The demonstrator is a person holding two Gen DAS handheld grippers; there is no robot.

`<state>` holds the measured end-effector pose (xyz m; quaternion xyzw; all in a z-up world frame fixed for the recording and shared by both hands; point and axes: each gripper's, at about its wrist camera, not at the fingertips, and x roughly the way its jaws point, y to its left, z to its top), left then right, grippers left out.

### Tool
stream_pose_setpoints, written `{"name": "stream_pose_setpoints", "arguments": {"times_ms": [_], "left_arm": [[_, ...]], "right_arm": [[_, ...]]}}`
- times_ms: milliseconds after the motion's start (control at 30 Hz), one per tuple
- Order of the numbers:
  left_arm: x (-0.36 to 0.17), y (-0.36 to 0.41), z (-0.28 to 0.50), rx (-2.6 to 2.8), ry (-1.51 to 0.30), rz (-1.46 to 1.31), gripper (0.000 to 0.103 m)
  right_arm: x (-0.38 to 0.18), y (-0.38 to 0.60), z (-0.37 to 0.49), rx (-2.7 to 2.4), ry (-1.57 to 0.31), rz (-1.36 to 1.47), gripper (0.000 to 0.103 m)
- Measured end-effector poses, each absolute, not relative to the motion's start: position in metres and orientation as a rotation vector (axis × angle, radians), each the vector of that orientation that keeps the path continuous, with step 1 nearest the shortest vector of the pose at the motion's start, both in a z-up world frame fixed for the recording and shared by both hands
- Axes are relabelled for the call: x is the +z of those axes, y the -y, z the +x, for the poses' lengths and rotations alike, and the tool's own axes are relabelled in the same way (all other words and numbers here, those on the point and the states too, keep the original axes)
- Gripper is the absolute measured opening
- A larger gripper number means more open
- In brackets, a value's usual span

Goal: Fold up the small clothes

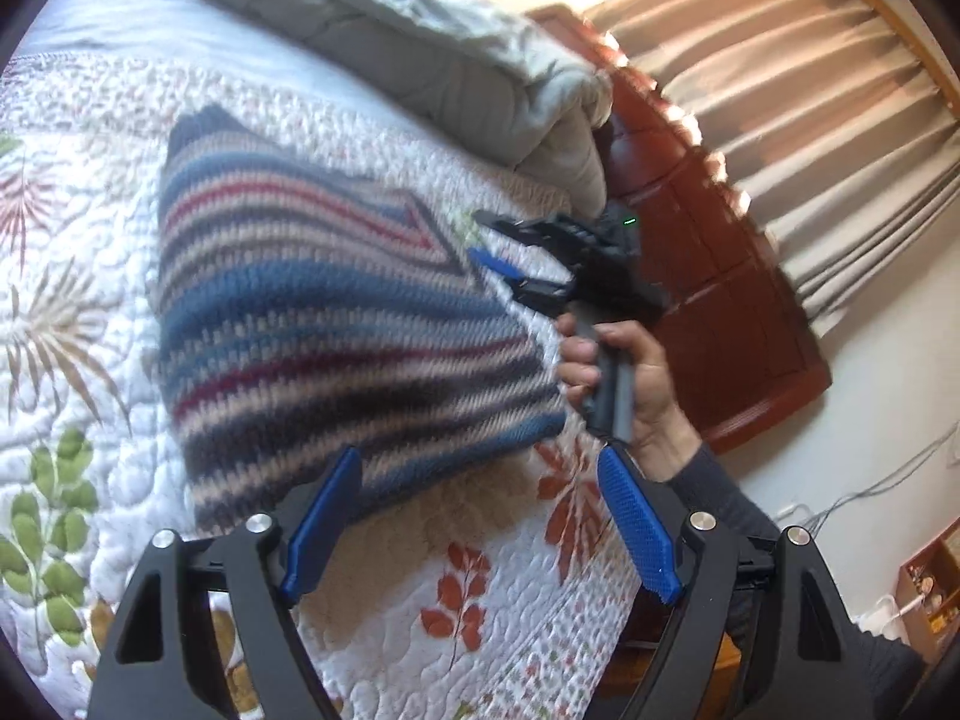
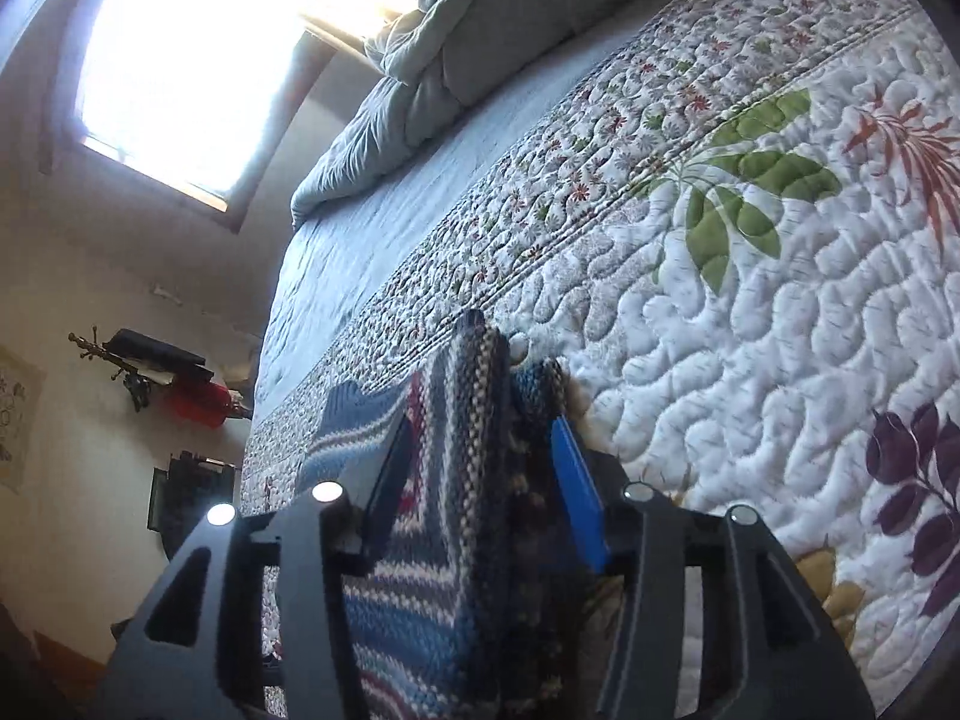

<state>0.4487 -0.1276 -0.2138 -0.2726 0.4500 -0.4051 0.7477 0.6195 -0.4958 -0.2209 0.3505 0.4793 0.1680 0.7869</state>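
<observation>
Striped knit (image 1: 336, 324) on quilt (image 1: 78, 312) — right hand-held gripper (image 2: 486, 450) straddles its edge, pads apart; left hand-held gripper (image 1: 480, 516) wide, empty.

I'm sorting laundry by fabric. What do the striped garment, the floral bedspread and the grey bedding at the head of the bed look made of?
Striped garment: chunky knit, likely wool or acrylic; the stitch rows show and the surface looks matte and fuzzy.
Floral bedspread: quilted, probably cotton; puffy wavy stitching, printed leaves, no sheen.
Grey bedding: a padded comforter, smooth woven shell, soft thick folds; the fibre is unclear.
</observation>
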Motion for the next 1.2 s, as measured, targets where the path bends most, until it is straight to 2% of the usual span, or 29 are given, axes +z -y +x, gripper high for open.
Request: {"name": "stream_pose_setpoints", "arguments": {"times_ms": [100,133,167,200,333,400,467,500,567,600,700,867,933,1067,1200], "left_arm": [[-0.224,0.125,0.461,-0.862,-1.015,-0.649,0.081],[-0.229,0.125,0.464,-0.853,-1.033,-0.664,0.081],[-0.236,0.124,0.466,-0.849,-1.052,-0.680,0.081],[-0.243,0.124,0.468,-0.849,-1.066,-0.698,0.081],[-0.254,0.121,0.470,-0.863,-1.073,-0.729,0.081],[-0.262,0.118,0.472,-0.877,-1.095,-0.755,0.081],[-0.269,0.116,0.475,-0.862,-1.115,-0.776,0.081],[-0.270,0.115,0.476,-0.864,-1.118,-0.783,0.081],[-0.264,0.112,0.476,-0.862,-1.113,-0.777,0.081],[-0.257,0.111,0.474,-0.867,-1.100,-0.767,0.081],[-0.240,0.108,0.470,-0.902,-1.046,-0.731,0.081],[-0.238,0.104,0.474,-0.899,-1.037,-0.748,0.081],[-0.248,0.105,0.479,-0.860,-1.076,-0.741,0.081],[-0.272,0.102,0.487,-0.833,-1.152,-0.823,0.081],[-0.259,0.096,0.479,-0.822,-1.136,-0.827,0.081]], "right_arm": [[-0.229,0.487,0.640,0.368,-1.044,0.774,0.062],[-0.235,0.480,0.647,0.392,-1.068,0.778,0.059],[-0.239,0.472,0.653,0.419,-1.096,0.765,0.049],[-0.241,0.465,0.655,0.443,-1.112,0.735,0.009],[-0.223,0.466,0.645,0.337,-0.975,0.620,0.009],[-0.246,0.464,0.647,0.323,-1.067,0.635,0.010],[-0.249,0.468,0.642,0.325,-1.088,0.649,0.021],[-0.245,0.473,0.637,0.329,-1.075,0.667,0.032],[-0.225,0.482,0.617,0.341,-1.036,0.694,0.037],[-0.216,0.485,0.603,0.359,-1.023,0.686,0.045],[-0.199,0.490,0.544,0.404,-1.029,0.643,0.049],[-0.206,0.484,0.483,0.440,-1.054,0.652,0.048],[-0.220,0.472,0.482,0.423,-1.099,0.622,0.023],[-0.245,0.475,0.479,0.336,-1.139,0.621,0.026],[-0.207,0.475,0.453,0.321,-1.033,0.579,0.027]]}}
